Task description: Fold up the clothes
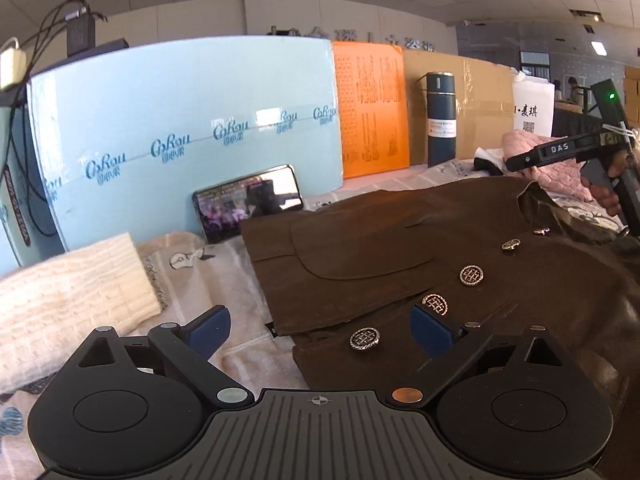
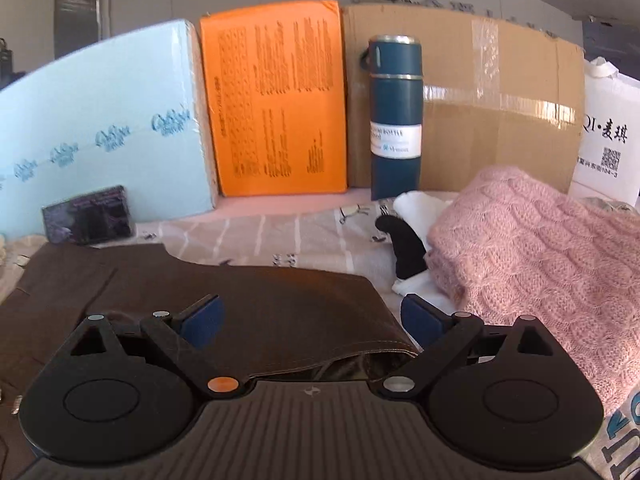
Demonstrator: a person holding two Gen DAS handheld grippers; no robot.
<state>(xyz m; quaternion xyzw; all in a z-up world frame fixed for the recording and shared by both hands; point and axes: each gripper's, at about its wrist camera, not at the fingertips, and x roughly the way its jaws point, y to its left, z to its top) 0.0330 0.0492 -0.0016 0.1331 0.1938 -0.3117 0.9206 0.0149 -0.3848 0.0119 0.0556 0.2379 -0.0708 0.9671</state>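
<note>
Nearest the lenses, both sets of jaws spread wide and grasping nothing: left gripper (image 1: 320, 330) hovering over the buttoned front of the brown jacket (image 1: 400, 248), right gripper (image 2: 310, 318) over a folded brown edge of the same garment, fabric under the fingers but not pinched; just beyond, jacket lying on the patterned sheet (image 2: 280, 236), one side seemingly turned in, metal buttons (image 1: 471, 275) face up, far edge rumpled, so apparently partway folded with further folds and squaring left to do; beside it, a cream knit (image 1: 68, 296) on the left, looks folded already; on the right, a pink sweater (image 2: 540, 240) heaped and unfolded, likely waiting; farther back, phone (image 1: 248, 200), blue flask (image 2: 396, 120), orange packet (image 2: 276, 100), cardboard (image 2: 500, 112) along the rear.
</note>
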